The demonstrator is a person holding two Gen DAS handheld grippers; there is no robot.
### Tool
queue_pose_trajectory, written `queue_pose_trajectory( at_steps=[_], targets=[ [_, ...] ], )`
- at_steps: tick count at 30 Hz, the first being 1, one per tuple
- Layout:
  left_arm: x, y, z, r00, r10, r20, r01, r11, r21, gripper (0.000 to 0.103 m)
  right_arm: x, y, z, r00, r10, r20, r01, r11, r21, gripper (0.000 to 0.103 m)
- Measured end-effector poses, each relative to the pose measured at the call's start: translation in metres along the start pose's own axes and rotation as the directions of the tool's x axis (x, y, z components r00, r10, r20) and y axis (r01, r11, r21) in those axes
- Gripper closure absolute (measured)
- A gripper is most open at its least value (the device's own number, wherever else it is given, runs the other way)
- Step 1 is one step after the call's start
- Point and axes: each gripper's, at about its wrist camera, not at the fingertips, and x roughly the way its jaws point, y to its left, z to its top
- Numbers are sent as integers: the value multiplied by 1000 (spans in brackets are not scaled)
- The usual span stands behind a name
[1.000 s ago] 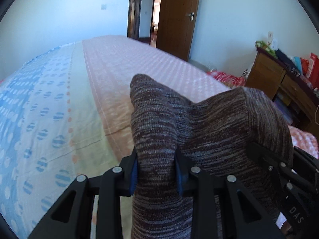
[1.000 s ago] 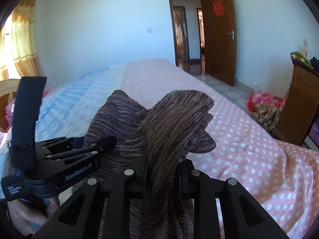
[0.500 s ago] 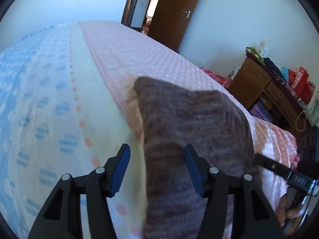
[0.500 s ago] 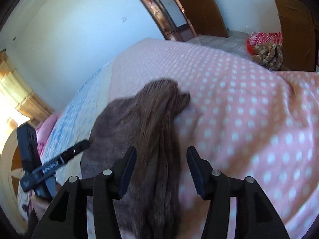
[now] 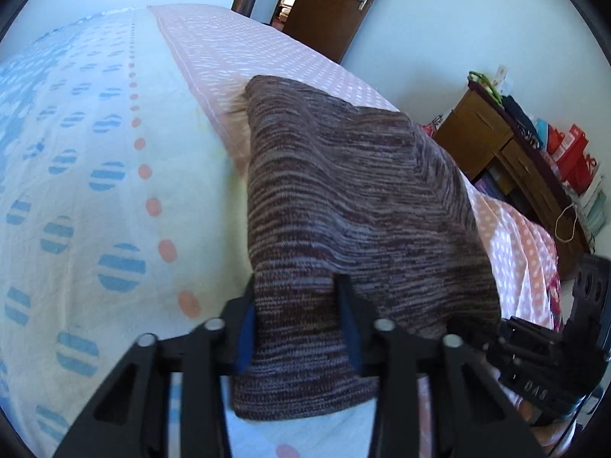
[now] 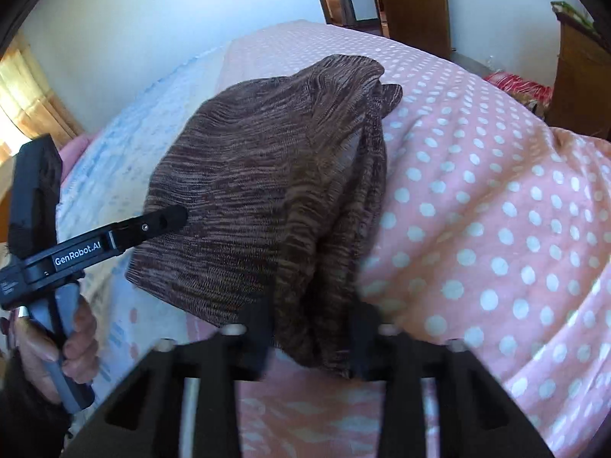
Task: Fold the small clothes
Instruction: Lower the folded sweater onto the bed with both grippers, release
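A brown marled knit garment (image 5: pixel 343 210) lies folded on the bed and also shows in the right wrist view (image 6: pixel 267 175). My left gripper (image 5: pixel 296 328) is shut on its near left edge. My right gripper (image 6: pixel 311 328) is shut on the bunched near right edge. In the right wrist view the left gripper's finger (image 6: pixel 152 225) lies on the cloth's left side. In the left wrist view the right gripper's body (image 5: pixel 534 362) sits at the lower right.
The bed sheet is blue-dotted (image 5: pixel 76 191) on the left and pink with white dots (image 6: pixel 496 229) on the right. A wooden dresser (image 5: pixel 508 160) with clutter stands right of the bed. A brown door (image 5: pixel 336 7) is at the far end.
Half a second ago both grippers stood open around the garment lying on the bed. Both have now closed on its near edge.
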Motion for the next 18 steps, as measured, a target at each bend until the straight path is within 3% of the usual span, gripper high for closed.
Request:
queue_pose_trajectory(
  at_steps=[2, 7, 9, 13, 18],
  targets=[
    [-6, -4, 0, 1000, -9, -19, 9, 1000, 0, 81, -2, -4, -1, 1000, 20, -7, -19, 999, 35, 86],
    [-23, -2, -8, 997, -49, -58, 47, 998, -35, 83, -31, -15, -5, 994, 109, 9, -110, 990, 86, 88],
    [-25, -2, -15, 996, -49, -76, 46, 998, -39, 83, -37, -19, -9, 996, 85, -3, -84, 993, 80, 88],
    [-18, -3, -30, 997, 34, -66, -34, 999, 6, 79, -28, -23, -22, 998, 55, -34, -52, 995, 82, 88],
    [-26, -15, -37, 990, 141, -22, -139, 988, 71, 74, -28, 0, -28, 996, -92, -13, 92, 995, -35, 87]
  ],
)
